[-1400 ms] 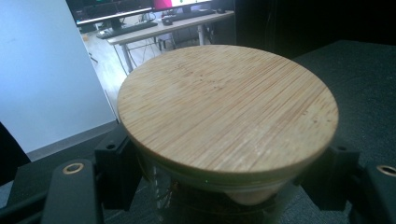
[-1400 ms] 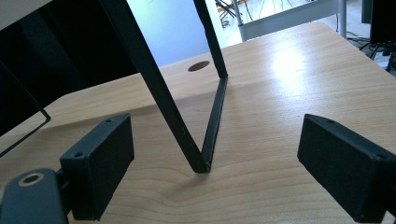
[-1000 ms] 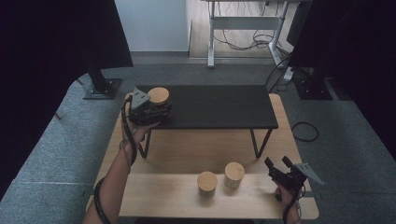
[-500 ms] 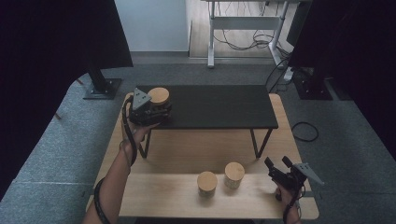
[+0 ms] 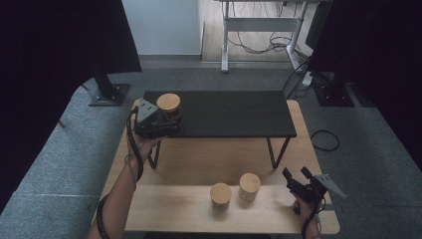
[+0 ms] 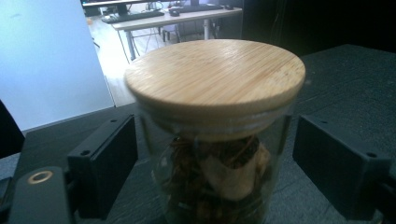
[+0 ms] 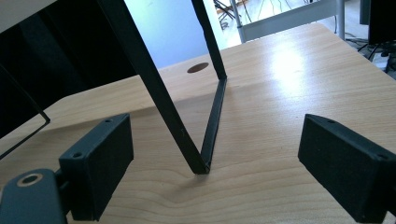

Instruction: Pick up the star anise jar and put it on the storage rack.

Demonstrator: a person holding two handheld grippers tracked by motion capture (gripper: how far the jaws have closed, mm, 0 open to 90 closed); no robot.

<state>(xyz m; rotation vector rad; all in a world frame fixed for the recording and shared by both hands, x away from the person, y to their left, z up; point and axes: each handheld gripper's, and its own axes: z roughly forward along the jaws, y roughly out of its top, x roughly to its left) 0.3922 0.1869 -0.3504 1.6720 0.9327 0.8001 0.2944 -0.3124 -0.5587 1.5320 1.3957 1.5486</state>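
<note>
Standing on black shelf [image 5: 234,112] over wooden table [image 5: 199,159]: jar [image 6: 217,135] between just-opened left tongs [image 6: 212,172]; right tongs [image 7: 229,168] wide, empty.

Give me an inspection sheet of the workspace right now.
Surface: light wooden table carrying a black raised shelf.
Job's things: glass jar with bamboo lid on the shelf's left end; two similar jars on the table's near edge.
Clutter: nothing seen.
Grippers: left tool around the shelf jar, jaws just opened, pads apart from the glass; right tool open, empty.
Cables: black cable trailing from left tool.
Surroundings: grey carpet, dark curtains, a desk behind.
</note>
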